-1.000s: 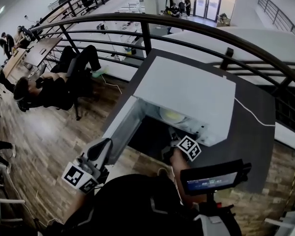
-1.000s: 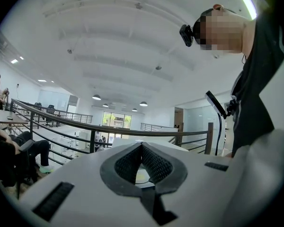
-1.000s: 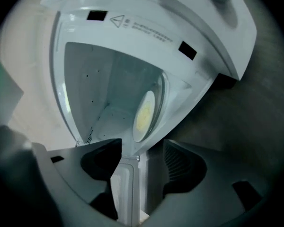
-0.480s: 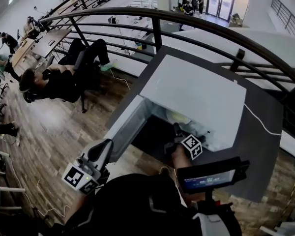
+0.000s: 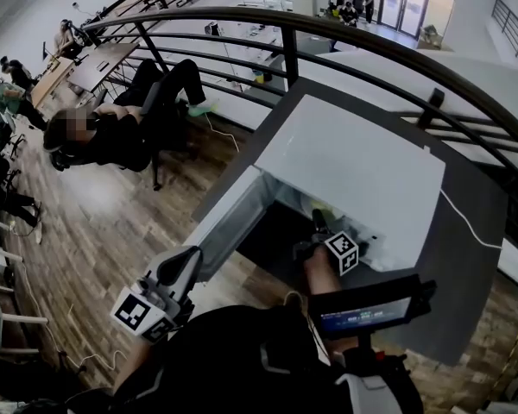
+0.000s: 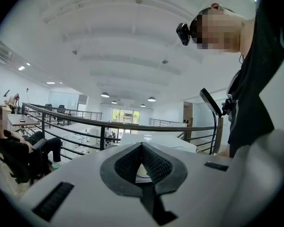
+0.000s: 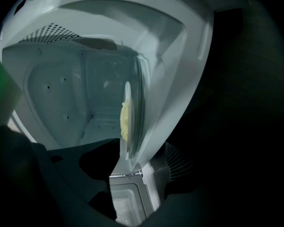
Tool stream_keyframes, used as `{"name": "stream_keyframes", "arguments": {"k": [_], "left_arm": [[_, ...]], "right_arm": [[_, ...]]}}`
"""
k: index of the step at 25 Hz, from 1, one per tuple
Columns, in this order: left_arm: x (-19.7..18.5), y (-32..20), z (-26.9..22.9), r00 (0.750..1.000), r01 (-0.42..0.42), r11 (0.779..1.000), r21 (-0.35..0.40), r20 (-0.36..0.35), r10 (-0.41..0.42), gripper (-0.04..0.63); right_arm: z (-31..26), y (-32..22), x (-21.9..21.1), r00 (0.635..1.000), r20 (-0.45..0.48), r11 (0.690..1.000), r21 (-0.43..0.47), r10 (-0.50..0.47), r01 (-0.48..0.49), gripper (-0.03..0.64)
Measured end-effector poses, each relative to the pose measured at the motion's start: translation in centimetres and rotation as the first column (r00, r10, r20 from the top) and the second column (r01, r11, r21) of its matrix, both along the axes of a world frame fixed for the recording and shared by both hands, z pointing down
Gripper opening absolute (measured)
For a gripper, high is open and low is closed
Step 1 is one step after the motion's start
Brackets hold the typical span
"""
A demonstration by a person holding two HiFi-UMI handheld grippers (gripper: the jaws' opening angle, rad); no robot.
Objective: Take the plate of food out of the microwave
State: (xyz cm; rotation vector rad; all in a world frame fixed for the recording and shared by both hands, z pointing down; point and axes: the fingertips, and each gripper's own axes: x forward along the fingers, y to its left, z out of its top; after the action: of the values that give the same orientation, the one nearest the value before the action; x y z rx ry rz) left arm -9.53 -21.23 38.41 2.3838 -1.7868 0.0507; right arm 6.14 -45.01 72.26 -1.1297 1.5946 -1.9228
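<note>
- The plate (image 7: 128, 126) is sitting inside the microwave (image 5: 354, 171). The rolled right gripper view is showing it edge-on as a thin, pale disc.
- A low heap of pale yellow food (image 7: 124, 119) is lying on the plate, and a clear glass tray (image 7: 138, 96) is showing just behind it.
- The cavity walls around the plate are looking white and dimly lit, with small holes dotting them.
- The right tool (image 5: 318, 224) is reaching into the microwave's mouth with its jaws standing apart and gripping nothing. The plate's near rim is lying in the gap between them, close to one jaw, and I cannot tell whether it is touching.
- The left tool (image 5: 183, 264) is hanging low at the person's left, well apart from the microwave. Its two dark pads are meeting at the tips, with nothing between them.
- The microwave is standing on the dark desk (image 5: 466, 257), and its door (image 5: 229, 227) is hanging open to the left.
- Compared with a second ago, the right tool is sitting deeper in the opening, with its marker cube closer to the microwave's front edge.
- The plate, which was showing then as a pale round disc from the head view, is now mostly hiding under the microwave's top.
- The left tool is staying in the same spot, and the door is staying open.
</note>
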Motion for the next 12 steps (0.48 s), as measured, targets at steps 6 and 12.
{"name": "stream_keyframes", "arguments": {"k": [6,12], "left_arm": [[0.3,0.9,0.0,1.000,0.019,1.000,-0.018,0.007,-0.019,0.005],[0.9,1.4,0.1,1.000,0.016,1.000,-0.025,0.021,-0.016,0.005]], "right_arm": [[0.5,0.3,0.3,1.000,-0.023,0.999,-0.032,-0.003,0.002,0.281],[0.6,0.0,1.0,0.999,0.013,0.998,-0.048,0.051,-0.051,0.276]]}}
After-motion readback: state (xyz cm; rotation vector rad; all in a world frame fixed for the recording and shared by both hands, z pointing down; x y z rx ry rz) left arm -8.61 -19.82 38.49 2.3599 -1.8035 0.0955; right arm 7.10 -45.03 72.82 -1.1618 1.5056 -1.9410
